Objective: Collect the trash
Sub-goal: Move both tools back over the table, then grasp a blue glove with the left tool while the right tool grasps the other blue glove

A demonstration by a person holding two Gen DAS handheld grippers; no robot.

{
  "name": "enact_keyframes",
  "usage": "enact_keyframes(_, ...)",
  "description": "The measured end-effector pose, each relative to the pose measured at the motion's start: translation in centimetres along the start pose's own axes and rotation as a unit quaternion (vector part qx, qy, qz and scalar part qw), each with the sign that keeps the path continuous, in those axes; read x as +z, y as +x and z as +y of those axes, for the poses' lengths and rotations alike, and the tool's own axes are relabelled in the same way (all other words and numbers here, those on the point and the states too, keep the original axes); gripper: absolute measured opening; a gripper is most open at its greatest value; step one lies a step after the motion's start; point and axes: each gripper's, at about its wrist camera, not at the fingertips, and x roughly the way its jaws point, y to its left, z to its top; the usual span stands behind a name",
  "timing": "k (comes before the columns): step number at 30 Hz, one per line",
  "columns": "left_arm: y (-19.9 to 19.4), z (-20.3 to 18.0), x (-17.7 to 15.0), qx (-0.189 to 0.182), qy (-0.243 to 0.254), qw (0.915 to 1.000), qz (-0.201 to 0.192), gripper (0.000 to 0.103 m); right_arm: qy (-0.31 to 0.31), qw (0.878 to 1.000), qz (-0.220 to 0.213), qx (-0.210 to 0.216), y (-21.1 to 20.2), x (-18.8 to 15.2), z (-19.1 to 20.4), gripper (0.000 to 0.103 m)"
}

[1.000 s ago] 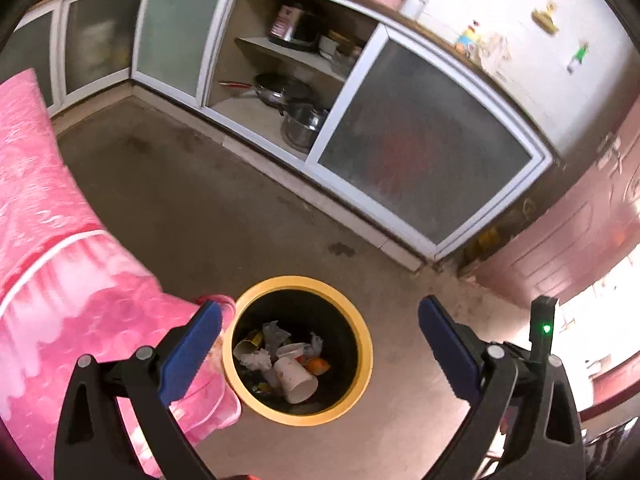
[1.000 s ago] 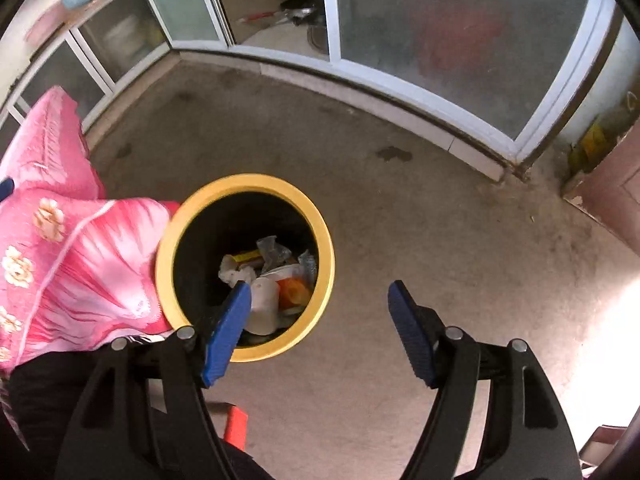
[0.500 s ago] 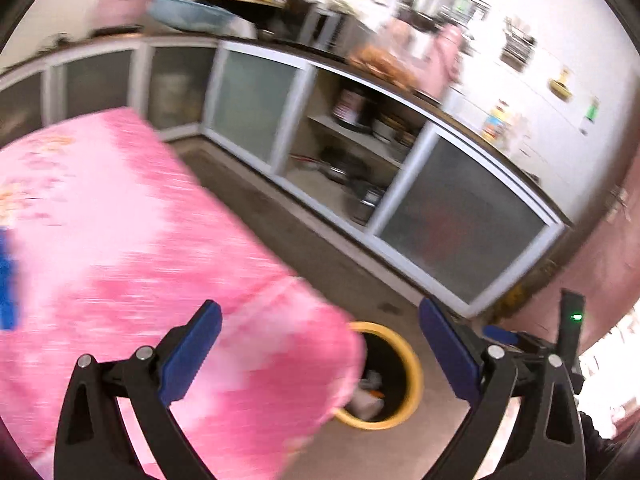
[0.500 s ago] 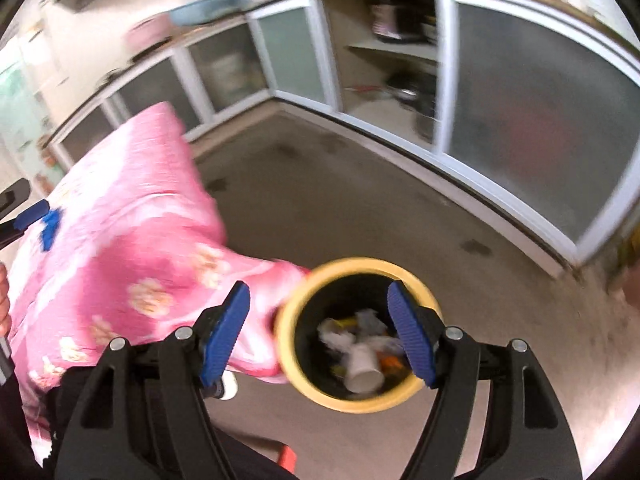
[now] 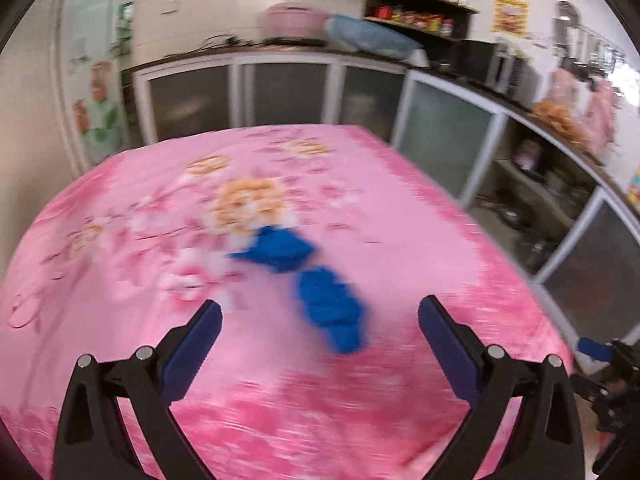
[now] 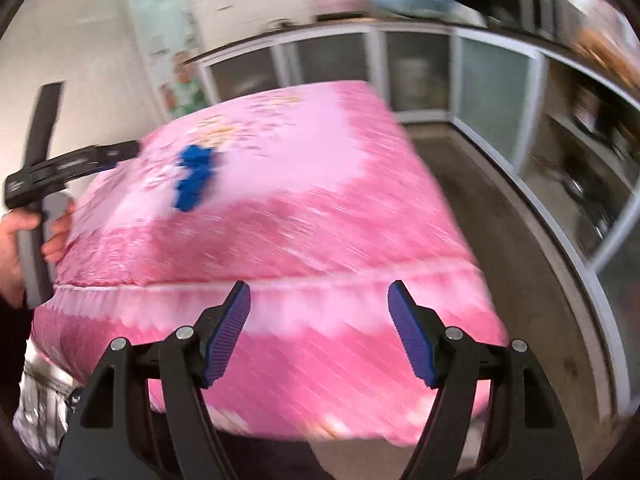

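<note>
Two crumpled blue pieces of trash lie on a table under a pink floral cloth (image 5: 360, 208), one (image 5: 280, 250) further in and one (image 5: 334, 308) nearer. My left gripper (image 5: 320, 336) hangs open just in front of the nearer piece, nothing between its fingers. In the right wrist view the blue trash (image 6: 194, 178) shows as one blurred patch far up the pink cloth (image 6: 320, 208). My right gripper (image 6: 319, 330) is open and empty at the table's near edge. The left gripper (image 6: 120, 150) reaches in from the left, held by a hand (image 6: 16, 232). The bin is out of view.
Glass-fronted kitchen cabinets (image 5: 440, 132) line the back and right walls under a cluttered counter (image 5: 360, 48). Bare concrete floor (image 6: 500, 220) runs between the table and the cabinets on the right. Both views are motion-blurred.
Both grippers have swung up and away from the yellow bin on the floor to the pink-covered table. The bin has left both views, and the blue trash has come into sight.
</note>
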Motion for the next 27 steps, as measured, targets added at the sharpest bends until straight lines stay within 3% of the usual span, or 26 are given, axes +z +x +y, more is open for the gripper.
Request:
enact_keyframes(4,2.9,3.6,0.8,0.03,-0.032,0.9988,0.021,0.095,-0.032,0.999,0.015,0.011,3.7,3.0,4.2,0.065)
enact_keyframes(10,5.4,5.3,1.6,0.017,-0.059,0.9977,0.029,0.095,-0.065,0.997,0.028,0.023,8.0,5.9,8.8,0.064)
enact_keyframes(14,7.2,4.9,2.8,0.029,-0.047,0.9979,0.035,0.095,-0.062,0.997,0.042,0.018,11.0,7.4,10.0,0.064)
enact_keyframes(27,11.4,6.4,4.6,0.05,-0.077,0.9938,0.062,0.095,-0.037,0.995,0.086,0.027,17.4,9.3,10.9,0.064)
